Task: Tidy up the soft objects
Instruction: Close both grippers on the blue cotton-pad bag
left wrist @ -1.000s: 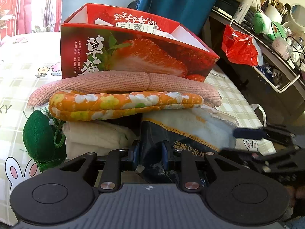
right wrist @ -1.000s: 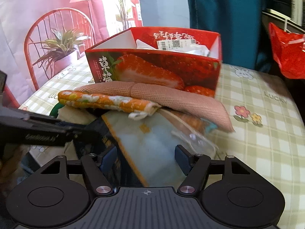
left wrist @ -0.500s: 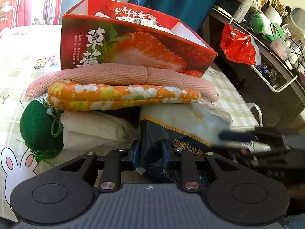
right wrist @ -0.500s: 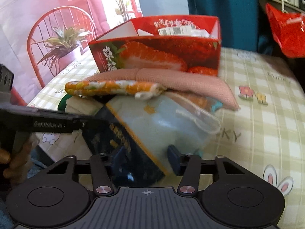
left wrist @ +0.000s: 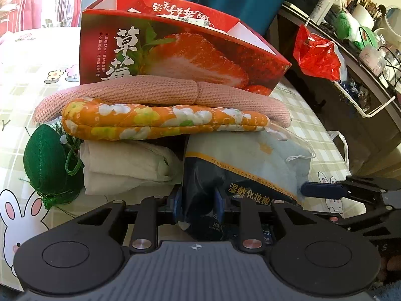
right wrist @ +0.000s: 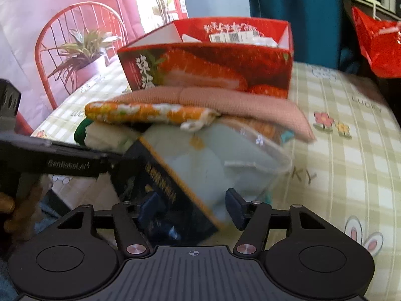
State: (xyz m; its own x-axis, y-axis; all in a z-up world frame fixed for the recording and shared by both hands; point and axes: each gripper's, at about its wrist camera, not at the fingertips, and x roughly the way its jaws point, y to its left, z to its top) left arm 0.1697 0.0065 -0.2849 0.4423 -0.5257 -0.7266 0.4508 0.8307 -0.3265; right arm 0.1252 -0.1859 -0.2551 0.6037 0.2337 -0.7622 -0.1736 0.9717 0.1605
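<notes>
Both grippers at the near end of a cotton-pad pack, in front of a strawberry box.

The left gripper (left wrist: 198, 202) pinches the dark near end of the cotton-pad pack (left wrist: 248, 160), its jaws easing apart yet with pads touching the wrapper. The right gripper (right wrist: 193, 207) straddles the same pack, jaws widening, pads just clear of it. On the pack's far end lie an orange floral mitt (left wrist: 160, 120) and a pink knitted cloth (left wrist: 155, 91); left of it sit a white folded cloth (left wrist: 125, 165) and a green pouch (left wrist: 46, 160). The strawberry box (left wrist: 175, 47) stands beyond, on the checked tablecloth (right wrist: 351, 155).
</notes>
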